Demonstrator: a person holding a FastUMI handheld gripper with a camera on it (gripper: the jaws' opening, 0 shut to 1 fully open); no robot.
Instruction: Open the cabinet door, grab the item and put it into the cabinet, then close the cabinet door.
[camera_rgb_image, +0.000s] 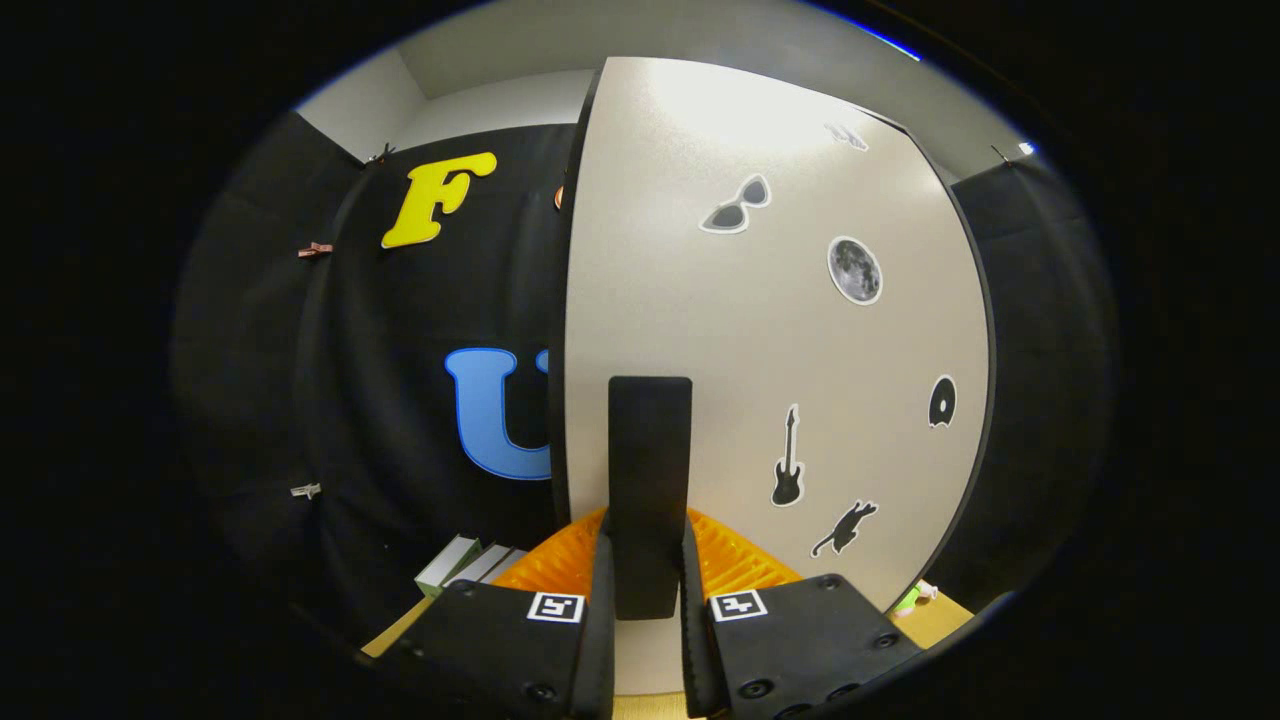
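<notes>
A white cabinet door (760, 330) with several dark stickers stands right in front of me. A tall black handle (650, 450) sits near the door's left edge. My gripper (648, 548) is shut on the lower part of this handle, one finger pressing on each side. The door's dark left edge (566, 330) shows against the black cloth wall behind it. I cannot tell how far the door is swung out. The cabinet's inside is hidden.
A few flat pale boxes (465, 565) lie on the wooden table (945, 612) to the left of the fingers, by the cloth wall. A small green and pink object (912, 597) lies at the door's lower right corner.
</notes>
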